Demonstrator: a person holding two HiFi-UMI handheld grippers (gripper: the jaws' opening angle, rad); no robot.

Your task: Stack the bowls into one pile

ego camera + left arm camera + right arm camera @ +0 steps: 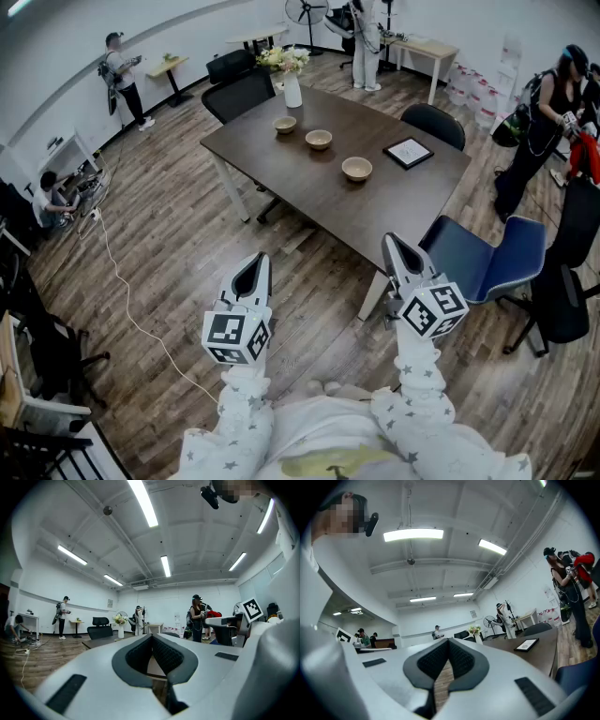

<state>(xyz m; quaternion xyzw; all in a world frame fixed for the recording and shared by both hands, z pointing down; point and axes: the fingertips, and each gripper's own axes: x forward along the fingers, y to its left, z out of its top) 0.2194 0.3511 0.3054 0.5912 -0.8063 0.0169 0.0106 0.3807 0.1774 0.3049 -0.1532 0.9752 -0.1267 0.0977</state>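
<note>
Three shallow tan bowls [319,140] stand apart in a slanting row on the dark table [281,183], while the left gripper [255,264] and right gripper [394,249], both clenched on nothing, are held roughly level over open floor [309,272] by the table's near edge.

Between both jaws and the bench [281,183] ahead lies open floor [314,281], and the bench's near edge is bare. A blue chair [492,258] stands just right of the right jaws, at the bench corner. Farther ahead the three bowls [319,140] sit apart in a row, a vase [292,89] behind them, a frame [408,152] to their right.
</note>
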